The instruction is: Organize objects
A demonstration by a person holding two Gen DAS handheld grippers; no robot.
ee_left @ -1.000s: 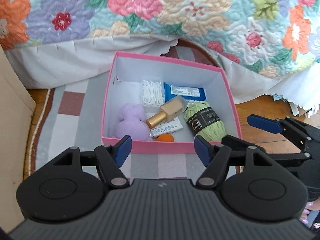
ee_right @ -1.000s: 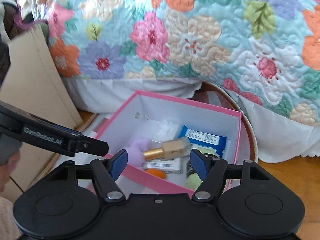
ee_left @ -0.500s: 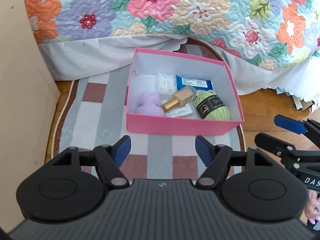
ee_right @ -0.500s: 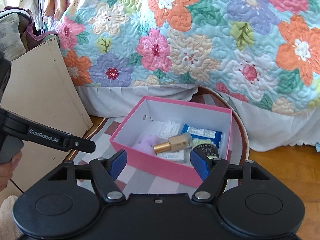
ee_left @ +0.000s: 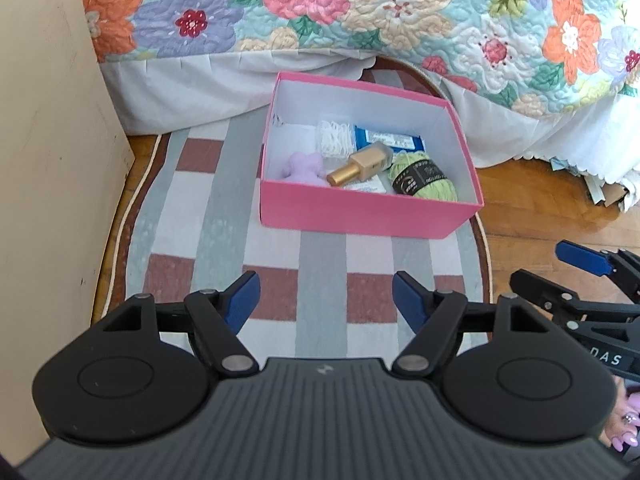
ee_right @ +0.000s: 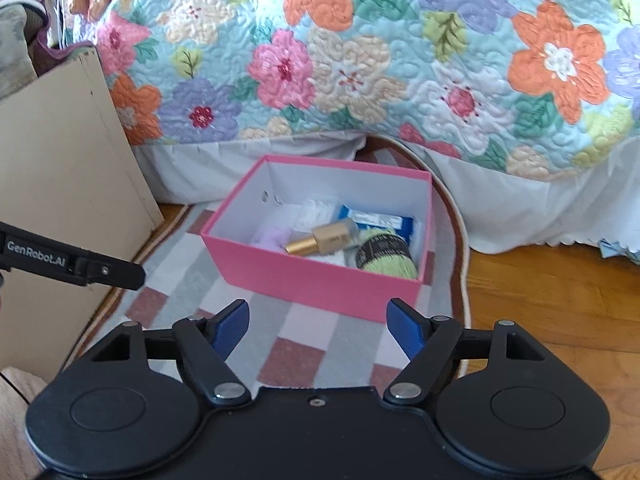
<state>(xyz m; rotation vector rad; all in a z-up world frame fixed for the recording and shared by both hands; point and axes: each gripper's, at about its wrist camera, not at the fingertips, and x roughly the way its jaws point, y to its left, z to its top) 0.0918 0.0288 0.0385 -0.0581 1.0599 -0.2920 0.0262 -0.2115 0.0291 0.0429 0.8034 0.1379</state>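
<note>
Left wrist view: your left gripper [ee_left: 326, 300] hovers over the grey, white and maroon checked rug [ee_left: 320, 276], blue-padded fingers [ee_left: 242, 298] spread wide, holding nothing. Your right gripper [ee_right: 318, 326] is likewise wide apart and empty, short of the pink cardboard box [ee_right: 320, 284]. The box sits on the rug, well clear of both grippers. Inside it: a lilac plush toy [ee_left: 304, 166] at the near left, a gold-capped bottle [ee_left: 362, 166] lying tilted at the centre, a green yarn skein with black band [ee_left: 424, 180] at the near right, a blue packet [ee_left: 388, 142] and a white lacy bundle [ee_left: 334, 140] behind them. Beyond the box hangs a floral quilted bedspread [ee_left: 400, 12]; left of the box stands a beige board [ee_left: 44, 128].
</note>
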